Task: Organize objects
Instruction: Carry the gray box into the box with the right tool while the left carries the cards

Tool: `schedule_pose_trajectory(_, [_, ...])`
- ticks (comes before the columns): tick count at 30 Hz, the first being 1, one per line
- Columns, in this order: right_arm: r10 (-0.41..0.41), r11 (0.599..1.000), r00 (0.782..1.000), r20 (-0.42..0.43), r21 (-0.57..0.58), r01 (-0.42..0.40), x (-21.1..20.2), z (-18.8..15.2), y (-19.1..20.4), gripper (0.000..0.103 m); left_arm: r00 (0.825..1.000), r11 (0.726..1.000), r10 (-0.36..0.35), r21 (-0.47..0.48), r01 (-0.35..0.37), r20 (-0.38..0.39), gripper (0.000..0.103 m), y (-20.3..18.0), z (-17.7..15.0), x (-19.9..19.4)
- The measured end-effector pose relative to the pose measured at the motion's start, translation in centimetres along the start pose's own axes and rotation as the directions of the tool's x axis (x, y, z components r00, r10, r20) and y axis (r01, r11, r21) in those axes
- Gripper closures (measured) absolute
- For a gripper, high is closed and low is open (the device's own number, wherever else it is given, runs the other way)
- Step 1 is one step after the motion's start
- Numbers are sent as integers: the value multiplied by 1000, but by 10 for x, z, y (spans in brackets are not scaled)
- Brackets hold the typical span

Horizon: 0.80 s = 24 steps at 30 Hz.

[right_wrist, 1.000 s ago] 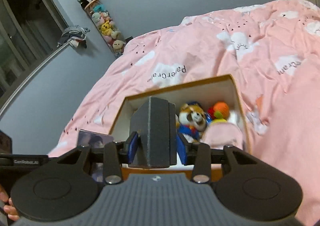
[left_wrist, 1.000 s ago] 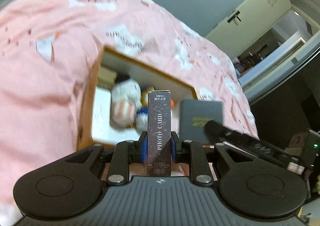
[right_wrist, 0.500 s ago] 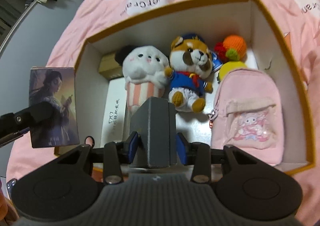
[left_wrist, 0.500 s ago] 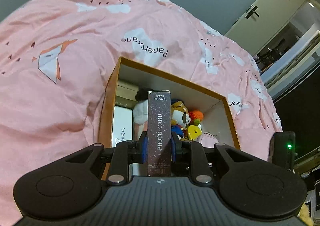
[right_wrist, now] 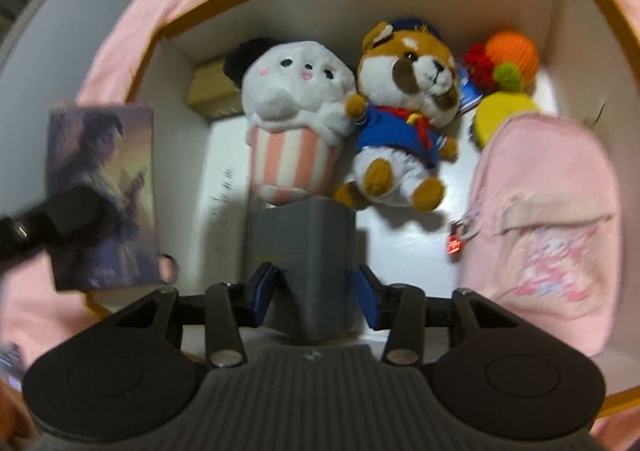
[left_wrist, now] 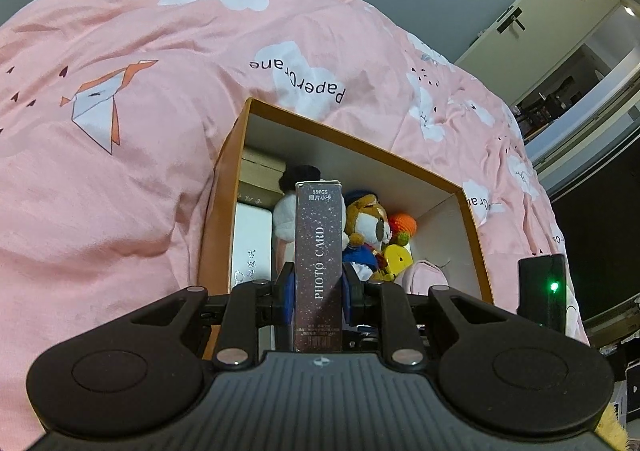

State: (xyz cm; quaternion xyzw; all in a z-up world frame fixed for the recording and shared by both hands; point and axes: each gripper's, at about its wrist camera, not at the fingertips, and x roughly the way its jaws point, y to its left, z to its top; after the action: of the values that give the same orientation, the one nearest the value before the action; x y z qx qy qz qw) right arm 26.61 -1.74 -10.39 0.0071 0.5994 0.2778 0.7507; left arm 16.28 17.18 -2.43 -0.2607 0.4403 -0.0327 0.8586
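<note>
My left gripper [left_wrist: 318, 291] is shut on a dark photo card box [left_wrist: 318, 263], held upright just before the near left corner of the orange-rimmed cardboard box [left_wrist: 224, 187]. In the right wrist view the card box [right_wrist: 104, 195] hangs over the cardboard box's left wall [right_wrist: 168, 99]. My right gripper [right_wrist: 316, 293] is low inside the cardboard box, its jaws spread a little wider than the grey box [right_wrist: 306, 263] between them. The grey box stands on the floor near a white flat box [right_wrist: 222, 187].
Inside the box lie a white popcorn plush [right_wrist: 296, 123], a fox plush in blue [right_wrist: 404, 119], an orange and yellow knitted toy [right_wrist: 508, 75], a pink mini backpack [right_wrist: 552, 227] and a tan carton [right_wrist: 212, 91]. The box sits on a pink duvet [left_wrist: 120, 123].
My right gripper has gone down into the box with the grey box and its jaws have loosened from it. My left gripper has barely moved.
</note>
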Motion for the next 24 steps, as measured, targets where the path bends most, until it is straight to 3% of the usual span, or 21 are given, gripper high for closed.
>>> schedule_pose_trajectory(5, [-20,998,1000,7,-55,20,-1,-3,4,54,1000,1000,5,-1,-5,-7,78,1,-1,2])
schedule_pose_trajectory(9, [22,998,1000,-2,-63,-22,-1,0,1,73,1000,1000,2,1,-2,-14,78,2,-1,3])
schedule_pose_trajectory(15, [29,997,999,15,-71,-28,-8,-1,-1,75,1000,1000,-6,-7,6,-23,78,0,-2,7])
schedule_pose_trajectory(19, [-22,995,990,139,-91,35,-40,-4,-5,75,998,997,-48,-56,45,-50,78,-2,-3,16])
schedule_pose_trajectory(24, [-115,991,947,300,-34,131,-86,-15,-26,75,985,983,-116,-154,96,-126,78,-10,-7,42])
